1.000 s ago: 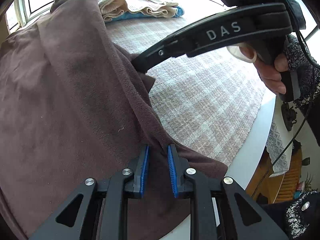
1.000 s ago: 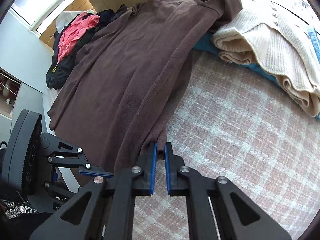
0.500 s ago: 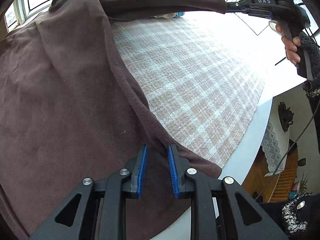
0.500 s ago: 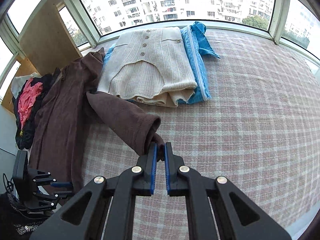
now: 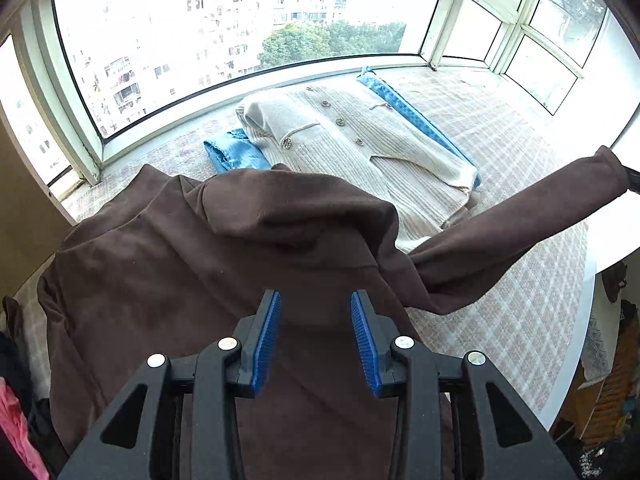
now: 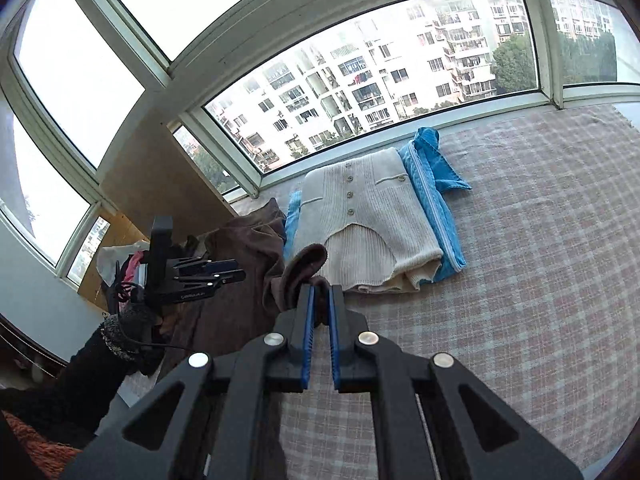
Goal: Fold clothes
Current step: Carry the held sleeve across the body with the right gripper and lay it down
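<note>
A brown fleece garment (image 5: 180,280) lies spread on the checked cloth (image 5: 516,320), collar towards the window. My left gripper (image 5: 316,336) hovers open over its body, with nothing between the blue pads. One brown sleeve (image 5: 520,228) stretches up and to the right, off the cloth. My right gripper (image 6: 320,308) is shut on that sleeve's cuff (image 6: 304,264), which bunches above the jaws. In the right wrist view, the left gripper (image 6: 236,272) hangs over the brown garment (image 6: 244,248), held by a hand in a dark knit sleeve.
A folded cream cardigan (image 5: 360,148) rests on a folded blue garment (image 5: 232,156) near the window. Dark and pink clothes (image 6: 128,268) are heaped at the left. The white table edge (image 5: 576,360) curves along the right; a wooden panel (image 6: 160,168) stands at the left.
My left gripper has opened wider, come off the brown garment's edge and swung up towards the collar. My right gripper has carried the sleeve cuff higher and out to the right.
</note>
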The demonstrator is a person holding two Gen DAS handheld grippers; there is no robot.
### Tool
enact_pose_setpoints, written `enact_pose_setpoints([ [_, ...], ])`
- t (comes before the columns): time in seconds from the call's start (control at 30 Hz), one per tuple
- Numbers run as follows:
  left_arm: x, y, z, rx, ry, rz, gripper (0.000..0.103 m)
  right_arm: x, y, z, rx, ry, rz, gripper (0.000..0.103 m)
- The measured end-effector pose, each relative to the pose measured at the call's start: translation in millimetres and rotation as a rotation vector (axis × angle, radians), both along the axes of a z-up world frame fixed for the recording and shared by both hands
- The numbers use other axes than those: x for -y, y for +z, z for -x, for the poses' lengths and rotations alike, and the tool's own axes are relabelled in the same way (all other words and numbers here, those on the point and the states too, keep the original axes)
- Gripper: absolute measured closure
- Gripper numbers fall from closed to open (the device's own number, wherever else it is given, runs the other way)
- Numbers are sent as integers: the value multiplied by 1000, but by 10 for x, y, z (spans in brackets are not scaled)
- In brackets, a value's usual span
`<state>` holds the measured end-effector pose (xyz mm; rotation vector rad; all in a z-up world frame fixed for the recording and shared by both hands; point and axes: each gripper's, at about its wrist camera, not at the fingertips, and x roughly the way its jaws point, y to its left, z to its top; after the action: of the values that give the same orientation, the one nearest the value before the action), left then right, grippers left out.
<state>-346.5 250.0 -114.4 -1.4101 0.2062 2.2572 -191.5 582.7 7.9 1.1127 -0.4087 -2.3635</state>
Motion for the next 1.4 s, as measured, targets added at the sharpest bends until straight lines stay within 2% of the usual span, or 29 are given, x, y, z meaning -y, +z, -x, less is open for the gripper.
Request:
enact_pose_setpoints([
  [0.07,-45,-89,194,-3,0,26,68,151,367,-20,-79,22,-2,96],
  [0.13,-51,-101,263,-5,1,6,68,181,686,-29,-137,6,-35,96],
  [0.23,-57,-45,336,-31,-1,-32,68,-184,891,-22,-153,-146,-81,96],
  [0.37,-172,-53,573,-48,-11,-47,67,-556,256,147,22,-291,-234,95],
  [0.43,-274,-115,682,-43,-26,-32,66,-741,-62,231,111,-363,-310,94],
  [0.57,-406,-63,788,-41,-65,-23,67,-1092,-686,398,283,-496,-455,94],
  [0.6,-439,-50,815,-40,-75,-20,68,-1017,-764,428,280,-450,-442,93],
  [0.67,-484,-2,838,-47,-99,-14,68,-789,-920,494,282,-324,-420,72],
  [0.73,-385,97,769,-69,-106,-6,68,-429,-1089,560,280,-178,-471,64],
  [0.83,-153,186,670,-77,-92,4,67,-51,-1361,518,240,-18,-594,64],
  [0.9,-9,158,620,-71,-87,34,67,21,-1530,497,253,41,-597,64],
  [1.03,215,42,587,-54,-79,104,67,125,-1820,547,247,129,-679,64],
  [1.13,269,-36,672,-43,-75,115,67,196,-2032,587,244,192,-736,64],
  [1.17,264,-52,699,-44,-81,116,67,175,-2057,624,251,185,-721,66],
  [1.2,245,-66,724,-47,-94,122,67,153,-2077,661,259,178,-705,73],
  [1.23,218,-81,748,-49,-108,127,67,126,-2059,693,266,171,-683,92],
  [1.27,189,-94,772,-49,-121,129,67,101,-2037,723,273,164,-663,100],
  [1.33,137,-116,825,-52,-143,134,67,70,-1894,736,272,164,-634,100],
  [1.4,113,-133,875,-69,-156,153,67,26,-1612,681,280,177,-558,101],
])
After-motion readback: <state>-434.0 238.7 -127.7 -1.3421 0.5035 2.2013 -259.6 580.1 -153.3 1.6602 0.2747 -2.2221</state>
